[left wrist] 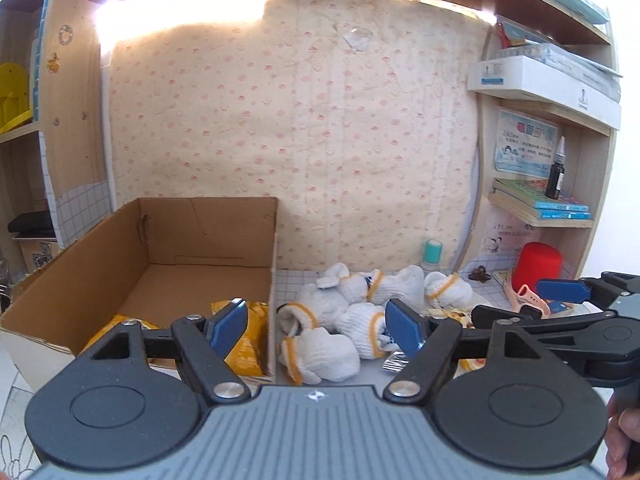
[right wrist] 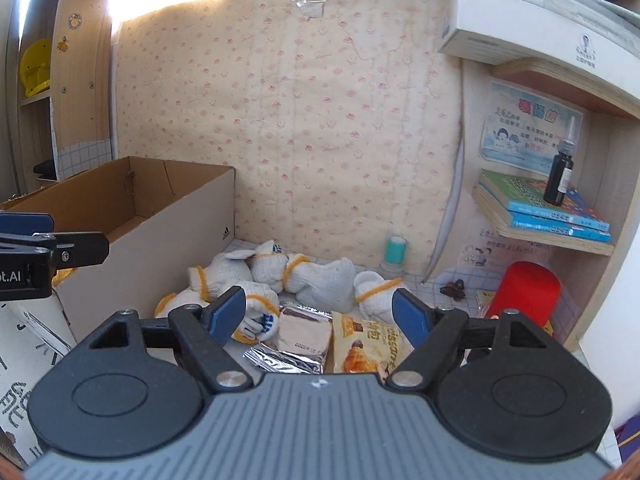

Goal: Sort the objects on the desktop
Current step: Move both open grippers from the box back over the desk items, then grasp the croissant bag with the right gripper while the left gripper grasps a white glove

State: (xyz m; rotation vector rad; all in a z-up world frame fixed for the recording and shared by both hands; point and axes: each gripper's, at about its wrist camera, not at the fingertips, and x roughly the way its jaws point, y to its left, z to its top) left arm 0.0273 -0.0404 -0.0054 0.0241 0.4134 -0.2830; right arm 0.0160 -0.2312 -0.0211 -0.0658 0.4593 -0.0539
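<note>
Nearest in the left wrist view, the left gripper (left wrist: 318,326) hangs with its blue fingers (left wrist: 228,322) spread apart and nothing between them. It straddles the right wall of the box (left wrist: 274,280): one finger sits over the box's inside, the other over the gloves (left wrist: 352,312) on the counter (left wrist: 486,290). Yellow packets (left wrist: 248,328) lie in the near corner of the box; the rest of its floor is bare cardboard, and the top is open.

The right gripper (right wrist: 318,316) points slightly downward, its fingers (right wrist: 408,314) also standing wide and empty. Below the gap lie a silver foil pack (right wrist: 300,340) and a croissant packet (right wrist: 360,344), side by side and touching. In the left wrist view this gripper reaches in from the right edge, just beside the left one, and a hand (left wrist: 624,436) shows at the bottom right corner.

Beyond the packets the gloves sit in a tight heap against the box's outer wall. To their right the counter's tiles are mostly bare as far as a red container (right wrist: 524,292) under the shelf (right wrist: 552,232). A teal-capped bottle (right wrist: 394,256) stands at the back against the patterned wall covering (right wrist: 300,120). A dark bottle (right wrist: 560,176) stands upright on books (right wrist: 560,212) on the shelf, near its front edge
</note>
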